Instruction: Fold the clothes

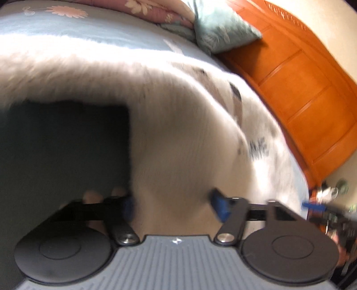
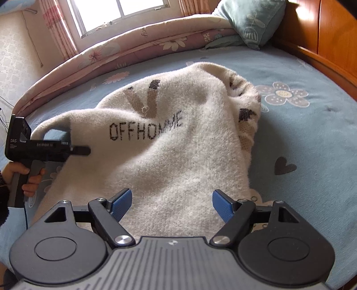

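A cream fuzzy sweater (image 2: 169, 142) with dark "OFFHOMME" lettering lies bunched on the blue flowered bed sheet (image 2: 301, 133). My right gripper (image 2: 172, 206) hovers open over the sweater's near hem, with nothing between its blue pads (image 2: 121, 205). A hand holds my left gripper (image 2: 86, 151) at the sweater's left edge, its tip against the fabric. The left wrist view is blurred. There the left gripper (image 1: 174, 207) has its pads (image 1: 219, 207) apart, with flat cream sweater (image 1: 178, 133) in the gap.
A pink floral quilt (image 2: 133, 44) is rolled along the bed's far side, with a teal pillow (image 2: 252, 20) at its end. An orange wooden headboard (image 2: 323, 40) borders the right. A dark blurred shape (image 1: 67, 145) fills the left of the left wrist view.
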Available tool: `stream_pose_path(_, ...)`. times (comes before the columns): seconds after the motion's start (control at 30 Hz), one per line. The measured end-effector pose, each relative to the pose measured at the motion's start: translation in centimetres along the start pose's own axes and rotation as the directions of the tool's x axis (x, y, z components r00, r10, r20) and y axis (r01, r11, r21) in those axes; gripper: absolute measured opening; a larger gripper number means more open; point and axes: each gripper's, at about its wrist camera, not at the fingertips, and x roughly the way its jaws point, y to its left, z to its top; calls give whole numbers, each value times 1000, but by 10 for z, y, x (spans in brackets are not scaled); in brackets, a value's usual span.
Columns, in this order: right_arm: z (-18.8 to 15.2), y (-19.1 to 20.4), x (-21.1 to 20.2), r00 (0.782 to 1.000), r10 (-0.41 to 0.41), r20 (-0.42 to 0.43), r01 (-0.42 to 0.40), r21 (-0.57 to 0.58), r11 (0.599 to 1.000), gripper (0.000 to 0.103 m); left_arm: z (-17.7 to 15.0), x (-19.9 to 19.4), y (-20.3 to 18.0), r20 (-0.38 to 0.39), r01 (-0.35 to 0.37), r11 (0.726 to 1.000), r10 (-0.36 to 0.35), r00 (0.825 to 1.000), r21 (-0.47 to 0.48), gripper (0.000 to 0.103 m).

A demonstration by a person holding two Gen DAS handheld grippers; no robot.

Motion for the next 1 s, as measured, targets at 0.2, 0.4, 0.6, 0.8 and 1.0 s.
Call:
stream_pose_path(0.2,0,-22,2,999,-39,-12,40,90,995,85,-7,-11,-8,-23,-91,995,90,996,-28,14)
stream_pose_path(0.4,6,-30,-8,997,-72,32,68,95,993,85,-8,-47,-28,100,-193,981,192,976,3,11)
stream_pose_path(0.6,18,-60,-2,989,-132,74,121,128,984,85,-16,-95,-15,212,-267,962,273,938,-57,11)
stream_pose_path(0.8,25,-92,31,990,-137,18,131,192,973,72,-18,-118,31,214,-343,918,383,899,-202,11)
stream_pose_path(1.0,19,-89,72,998,25,-50,-13,231,973,58,-28,-113,51,197,-339,913,384,902,-226,11)
